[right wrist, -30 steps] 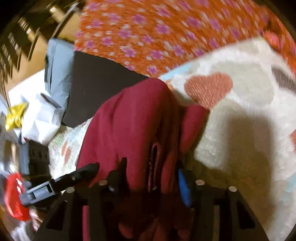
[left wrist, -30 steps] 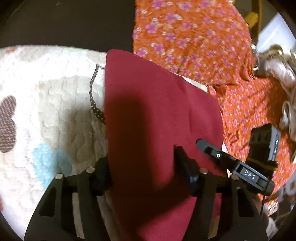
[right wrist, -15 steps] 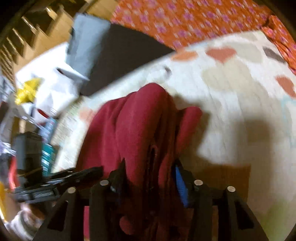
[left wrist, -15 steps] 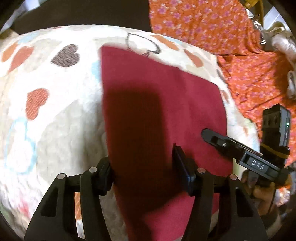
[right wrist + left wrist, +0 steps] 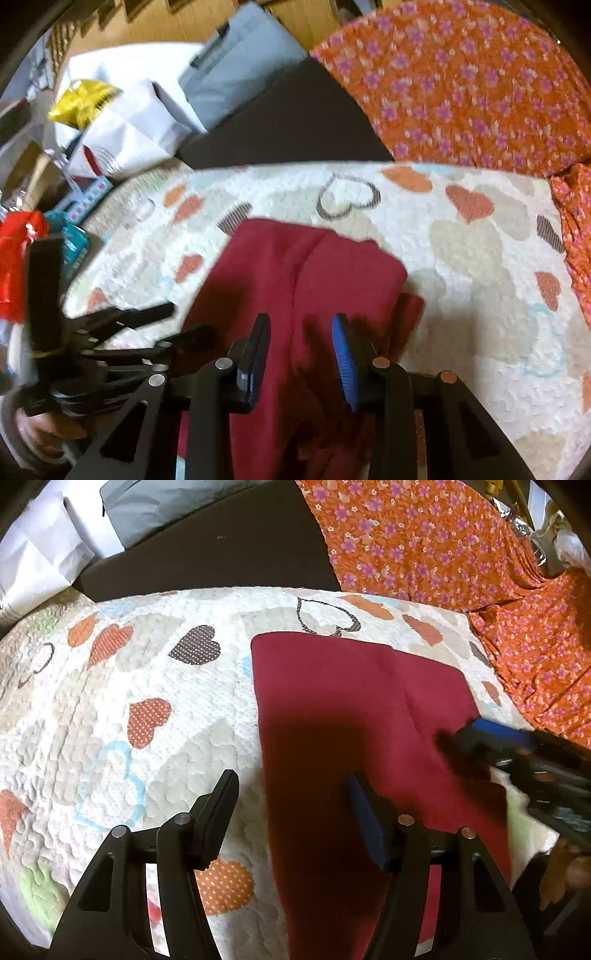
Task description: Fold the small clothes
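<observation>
Maroon garment (image 5: 354, 709) flat on quilt (image 5: 110, 709), under right claw (image 5: 301, 332).

Support: white quilted blanket (image 5: 147, 686) with a heart pattern. Dark red garment (image 5: 332, 709) lies flat on it, folded. Orange floral cloth (image 5: 424, 542) borders the blanket's far edge.
</observation>
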The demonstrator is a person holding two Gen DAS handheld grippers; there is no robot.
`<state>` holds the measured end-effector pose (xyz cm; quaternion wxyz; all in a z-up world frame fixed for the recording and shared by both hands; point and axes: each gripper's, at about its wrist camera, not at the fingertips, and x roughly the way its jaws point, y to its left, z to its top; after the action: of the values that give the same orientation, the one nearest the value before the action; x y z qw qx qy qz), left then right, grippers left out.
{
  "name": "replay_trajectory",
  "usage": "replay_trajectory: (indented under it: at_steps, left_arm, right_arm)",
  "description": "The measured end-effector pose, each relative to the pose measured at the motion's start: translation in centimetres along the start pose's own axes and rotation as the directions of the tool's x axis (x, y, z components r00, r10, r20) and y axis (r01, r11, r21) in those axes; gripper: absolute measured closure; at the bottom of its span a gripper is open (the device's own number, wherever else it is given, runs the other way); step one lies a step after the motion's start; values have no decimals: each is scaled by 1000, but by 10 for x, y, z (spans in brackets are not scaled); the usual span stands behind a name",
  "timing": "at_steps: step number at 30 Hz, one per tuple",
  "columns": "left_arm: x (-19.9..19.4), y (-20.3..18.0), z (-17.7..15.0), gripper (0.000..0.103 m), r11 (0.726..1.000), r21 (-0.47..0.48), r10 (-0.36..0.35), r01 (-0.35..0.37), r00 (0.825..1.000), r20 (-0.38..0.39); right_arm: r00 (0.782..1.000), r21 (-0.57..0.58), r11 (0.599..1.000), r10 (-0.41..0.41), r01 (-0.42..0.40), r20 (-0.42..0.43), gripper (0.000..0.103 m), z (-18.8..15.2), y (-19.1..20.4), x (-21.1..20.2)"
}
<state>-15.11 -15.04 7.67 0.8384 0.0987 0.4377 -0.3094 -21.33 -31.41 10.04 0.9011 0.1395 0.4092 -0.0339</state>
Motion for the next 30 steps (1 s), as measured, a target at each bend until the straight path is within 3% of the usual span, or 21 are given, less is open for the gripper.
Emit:
replay_trajectory:
  at_steps: [2, 5, 15, 20, 30]
  left_arm:
    - [3, 1, 1, 37, 1000, -2, -10, 10, 1000, -3]
    - [6, 1, 2, 36, 1000, -7, -5, 5, 1000, -1]
    - [5, -1, 2, 36, 1000, 10, 25, -25, 1000, 15]
    - [-1, -7, -2, 36, 998, 44, 52, -55, 997, 60]
    - [-27, -5, -6, 36, 993, 21, 111, -116, 982, 152]
  right_arm:
    - [996, 34, 997, -63, 65, -62, 70, -6, -11, 23]
    - [996, 73, 995, -64, 68, -61, 70, -13, -23, 36]
    - [998, -5, 999, -39, 39, -56, 70, -19, 6, -11]
    - [984, -48, 994, -109, 103, -139, 70, -51, 8, 12]
    - [996, -2, 996, -88, 88, -4, 68, -43, 23, -34]
